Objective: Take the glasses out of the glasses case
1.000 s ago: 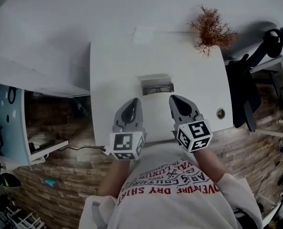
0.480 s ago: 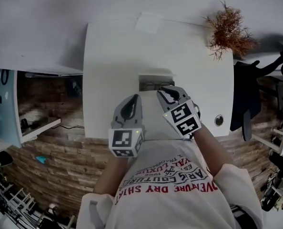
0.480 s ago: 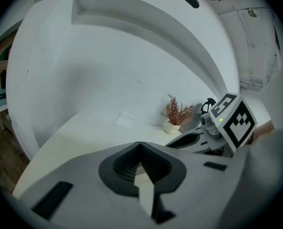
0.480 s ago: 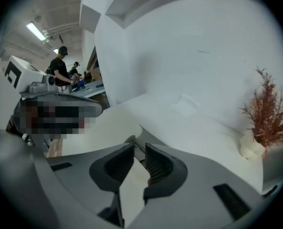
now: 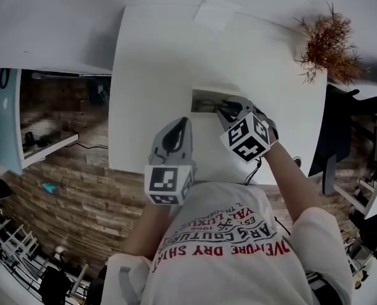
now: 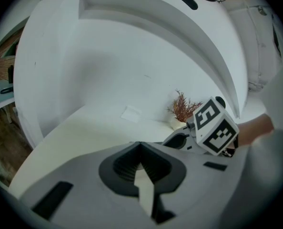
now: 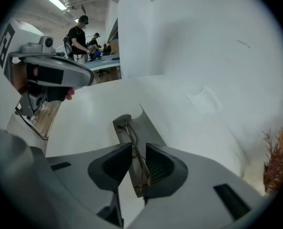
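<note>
Case (image 5: 204, 100) lies open on the tabletop (image 5: 150, 56), about mid-width. The glasses (image 7: 129, 131) are in it, wire frame running along its length.

My left claw (image 5: 182, 122) hovers over the tabletop's near edge, left of the case and clear of it. Its jaws are together with nothing in them.

My right claw (image 5: 230, 112) points steeply down over the case's right end. Its jaws have just been opening and now stand wide. The glasses frame runs through the gap and the pads aren't pressing on it.

In the head view the right claw's body hides the right part of the case.

Around: paper sheet (image 5: 217, 13) flat at the far edge, dried plant (image 5: 328, 40) at the far right corner, black chair (image 5: 337, 132) just off the tabletop's right side.
</note>
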`<action>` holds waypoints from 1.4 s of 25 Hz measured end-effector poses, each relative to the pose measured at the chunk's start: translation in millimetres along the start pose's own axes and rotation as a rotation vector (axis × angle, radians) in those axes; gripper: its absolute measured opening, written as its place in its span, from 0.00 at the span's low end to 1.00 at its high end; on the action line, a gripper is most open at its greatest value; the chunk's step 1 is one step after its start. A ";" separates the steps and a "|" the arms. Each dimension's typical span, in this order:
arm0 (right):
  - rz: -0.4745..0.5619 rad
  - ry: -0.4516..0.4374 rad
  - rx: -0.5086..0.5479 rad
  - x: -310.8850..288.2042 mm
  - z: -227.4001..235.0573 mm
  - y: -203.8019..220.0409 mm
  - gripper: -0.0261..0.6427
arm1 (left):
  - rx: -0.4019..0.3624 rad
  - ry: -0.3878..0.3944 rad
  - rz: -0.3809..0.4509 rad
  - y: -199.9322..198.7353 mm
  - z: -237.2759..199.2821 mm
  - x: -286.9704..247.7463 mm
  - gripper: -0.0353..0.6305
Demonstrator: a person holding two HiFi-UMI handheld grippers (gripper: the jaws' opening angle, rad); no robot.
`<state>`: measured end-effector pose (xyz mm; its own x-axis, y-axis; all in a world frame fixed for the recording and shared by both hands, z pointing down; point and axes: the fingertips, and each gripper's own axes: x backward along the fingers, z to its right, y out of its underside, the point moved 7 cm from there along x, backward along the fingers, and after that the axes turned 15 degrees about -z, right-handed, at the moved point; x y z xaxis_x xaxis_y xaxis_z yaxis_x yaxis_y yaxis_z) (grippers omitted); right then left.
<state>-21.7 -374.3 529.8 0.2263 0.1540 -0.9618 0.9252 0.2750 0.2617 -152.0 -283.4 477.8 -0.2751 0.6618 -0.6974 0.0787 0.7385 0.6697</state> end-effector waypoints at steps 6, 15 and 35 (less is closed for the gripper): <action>-0.061 -0.044 0.079 -17.1 -6.4 -6.4 0.15 | 0.019 -0.010 -0.021 9.1 -7.3 2.9 0.06; -0.087 -0.002 0.232 -24.7 -2.9 -8.1 0.08 | 0.038 -0.017 -0.038 16.5 -6.6 4.5 0.06; 0.062 0.149 0.146 34.8 -8.7 -14.1 0.08 | -0.021 0.012 0.003 7.3 -7.2 29.1 0.06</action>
<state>-29.5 -364.6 493.3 0.2466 0.3076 -0.9190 0.9477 0.1215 0.2950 -166.3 -259.6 464.2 -0.2859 0.6623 -0.6925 0.0597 0.7336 0.6770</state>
